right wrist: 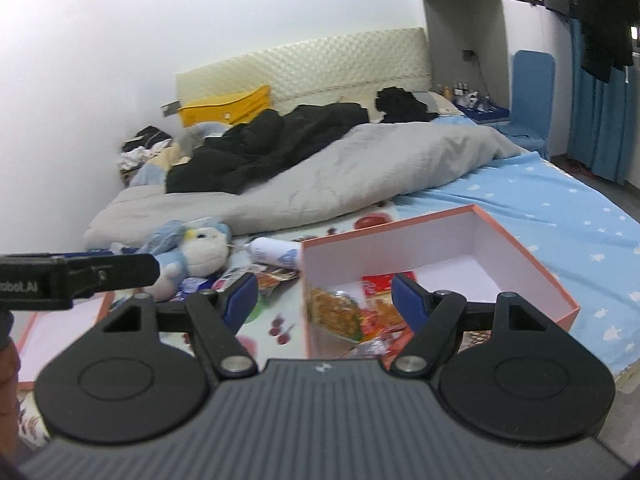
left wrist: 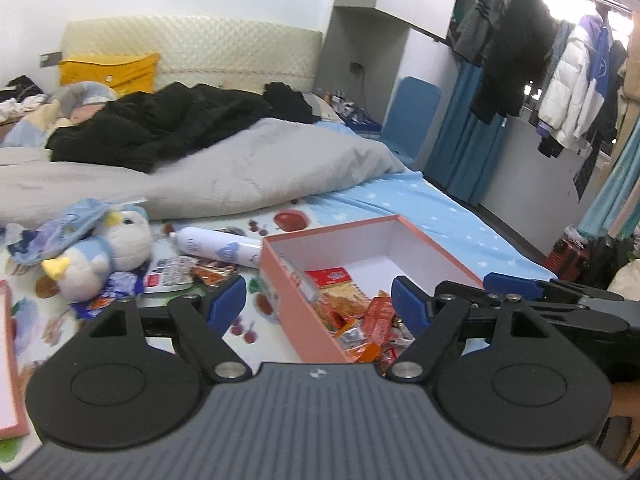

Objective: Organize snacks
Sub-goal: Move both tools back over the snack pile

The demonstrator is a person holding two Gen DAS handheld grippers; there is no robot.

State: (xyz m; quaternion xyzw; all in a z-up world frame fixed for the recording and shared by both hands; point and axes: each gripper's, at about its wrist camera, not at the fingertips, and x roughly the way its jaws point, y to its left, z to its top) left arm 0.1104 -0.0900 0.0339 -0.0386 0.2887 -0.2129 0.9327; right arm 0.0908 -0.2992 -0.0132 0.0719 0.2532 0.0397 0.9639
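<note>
Lower centre, we see the pink box (left wrist: pixel 304 320) on the bed (left wrist: pixel 440 204), holding snack packets (left wrist: pixel 352 312) at its near end. At left, more loose snacks (left wrist: pixel 176 276), a plush toy (left wrist: pixel 100 248) and a white bottle (left wrist: pixel 216 248) crowd the fruit-print mat (left wrist: pixel 256 316). A grey duvet (left wrist: pixel 224 172) and black clothing (left wrist: pixel 160 120) lie behind; coats (left wrist: pixel 568 80) hang upper right. The left hand-held gripper (left wrist: pixel 319 300) and the right hand-held gripper (right wrist: pixel 324 300) are both released, jaws spread and empty.
</note>
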